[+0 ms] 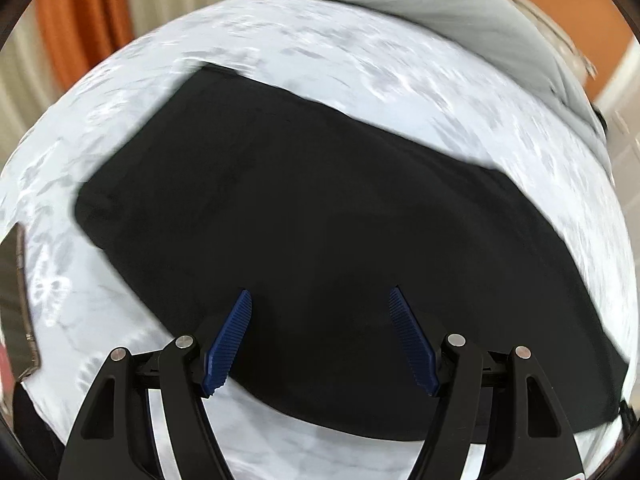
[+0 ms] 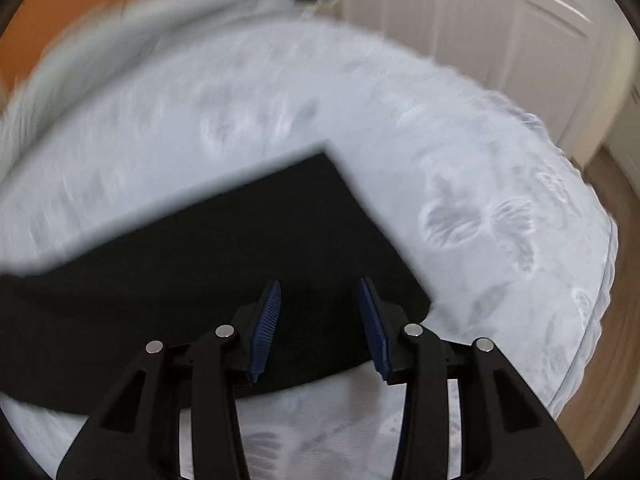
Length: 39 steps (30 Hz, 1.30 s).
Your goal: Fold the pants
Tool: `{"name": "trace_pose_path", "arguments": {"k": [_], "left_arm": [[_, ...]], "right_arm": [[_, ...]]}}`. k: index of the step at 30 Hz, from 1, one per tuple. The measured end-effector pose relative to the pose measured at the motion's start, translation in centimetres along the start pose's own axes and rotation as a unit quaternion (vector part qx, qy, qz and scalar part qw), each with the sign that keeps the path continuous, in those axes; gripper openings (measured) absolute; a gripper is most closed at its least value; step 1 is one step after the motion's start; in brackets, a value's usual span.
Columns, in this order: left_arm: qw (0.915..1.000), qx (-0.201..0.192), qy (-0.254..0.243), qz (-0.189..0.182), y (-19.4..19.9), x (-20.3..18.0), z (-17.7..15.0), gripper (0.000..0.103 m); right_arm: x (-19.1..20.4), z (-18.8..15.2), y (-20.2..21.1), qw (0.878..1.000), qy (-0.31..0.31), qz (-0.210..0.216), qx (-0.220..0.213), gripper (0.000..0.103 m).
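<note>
Black pants (image 1: 312, 208) lie flat as a long dark band on a white bed with a faint butterfly print (image 1: 392, 80). In the left wrist view my left gripper (image 1: 320, 294) is open and empty, hovering over the near part of the pants. In the right wrist view the pants (image 2: 224, 248) end in a square corner at the right. My right gripper (image 2: 320, 282) is open and empty, above the pants near that end. Both views are motion-blurred.
A grey pillow or blanket (image 1: 472, 12) lies at the head of the bed. Orange and white curtains (image 1: 80, 16) hang beyond. White closet doors (image 2: 500, 40) and wood floor (image 2: 612, 280) lie past the bed's right edge (image 2: 600, 320).
</note>
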<state>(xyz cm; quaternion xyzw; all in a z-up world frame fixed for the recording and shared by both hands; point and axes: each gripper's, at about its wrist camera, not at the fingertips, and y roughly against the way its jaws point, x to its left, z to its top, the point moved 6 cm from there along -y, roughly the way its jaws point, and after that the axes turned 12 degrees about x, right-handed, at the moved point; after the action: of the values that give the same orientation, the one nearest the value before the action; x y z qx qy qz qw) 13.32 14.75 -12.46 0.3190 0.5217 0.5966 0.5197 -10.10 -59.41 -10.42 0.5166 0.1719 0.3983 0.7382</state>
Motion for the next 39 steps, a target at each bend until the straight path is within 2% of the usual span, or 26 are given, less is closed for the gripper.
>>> {"name": "trace_pose_path", "arguments": {"k": [1,2,4,7,11,15,16,20,21,22,23,24,25,27,29,31,32,33,35,37,39], "left_arm": [[0.9997,-0.008,0.022,-0.001,0.5,1.5,0.5,0.072],[0.9988,-0.016,0.046,-0.001,0.9,3.0,0.9,0.074],[0.9956,-0.021,0.092,-0.008,1.2,5.8,1.3,0.074],[0.9924,-0.012,0.119,-0.031,1.3,7.9,1.1,0.074],[0.9960,-0.025,0.086,-0.007,1.9,6.8,0.5,0.074],[0.9983,-0.026,0.051,-0.006,1.7,4.9,0.3,0.074],[0.9987,-0.026,0.043,-0.001,1.4,4.5,0.3,0.074],[0.9994,-0.010,0.028,0.018,-0.2,3.6,0.9,0.074],[0.9994,-0.006,0.027,0.020,-0.6,3.5,1.1,0.075],[0.9994,-0.001,0.025,0.024,-1.1,3.2,1.2,0.075],[0.9993,0.002,0.022,0.031,-1.4,3.0,1.4,0.075],[0.9991,0.003,0.020,0.038,-1.8,2.8,1.6,0.075],[0.9988,0.001,0.017,0.047,-2.0,2.5,1.8,0.075],[0.9984,-0.001,0.012,0.056,-2.3,2.1,2.1,0.075],[0.9983,-0.002,0.004,0.059,-2.5,1.4,2.4,0.076],[0.9974,-0.002,-0.007,0.071,-3.0,0.8,2.6,0.078],[0.9966,-0.003,-0.014,0.082,-3.2,0.6,2.5,0.079],[0.9959,-0.003,-0.020,0.088,-3.4,0.4,2.5,0.080],[0.9948,-0.004,-0.034,0.096,-3.4,0.3,2.4,0.080],[0.9959,-0.003,-0.029,0.086,-3.1,0.6,2.4,0.080],[0.9976,-0.004,-0.013,0.068,-2.8,1.2,2.5,0.080]], "right_arm": [[-0.5,0.2,0.6,1.000,-0.019,0.009,-0.008,0.057],[-1.1,0.2,0.9,0.999,-0.036,0.008,-0.011,0.058],[-2.2,0.2,0.6,0.999,-0.050,0.000,-0.007,0.059],[-2.8,0.7,0.4,0.998,-0.050,0.009,-0.021,0.059],[-1.3,2.9,-0.5,0.999,-0.020,0.020,-0.040,0.059],[0.2,4.2,-3.1,0.999,0.001,-0.014,-0.034,0.062],[0.5,4.5,-3.7,0.999,0.003,-0.021,-0.032,0.065],[1.2,6.0,-7.2,0.999,0.014,-0.044,-0.010,0.066],[1.4,6.1,-8.0,0.999,0.018,-0.037,0.002,0.063],[1.6,6.1,-8.6,0.999,0.021,-0.028,0.009,0.049],[1.8,6.6,-8.4,1.000,0.021,-0.018,0.008,0.042],[2.0,7.0,-8.0,1.000,0.020,0.002,0.009,0.014],[2.2,7.7,-7.1,1.000,0.014,0.022,-0.004,0.011],[2.3,8.7,-5.6,0.999,0.020,0.014,-0.041,0.010],[1.6,8.7,-7.0,0.999,0.014,-0.002,-0.034,0.012],[0.8,7.8,-9.0,1.000,0.009,-0.028,-0.009,0.031],[0.7,7.7,-8.7,0.999,0.008,-0.027,-0.019,0.033],[0.5,7.8,-8.0,0.999,0.002,-0.031,-0.024,0.043],[-0.1,8.1,-5.2,0.998,-0.016,-0.030,-0.049,0.046],[-1.0,7.9,-3.0,0.997,-0.042,-0.019,-0.067,0.057],[-2.9,6.5,-0.9,0.995,-0.077,-0.015,-0.066,0.061]]}}
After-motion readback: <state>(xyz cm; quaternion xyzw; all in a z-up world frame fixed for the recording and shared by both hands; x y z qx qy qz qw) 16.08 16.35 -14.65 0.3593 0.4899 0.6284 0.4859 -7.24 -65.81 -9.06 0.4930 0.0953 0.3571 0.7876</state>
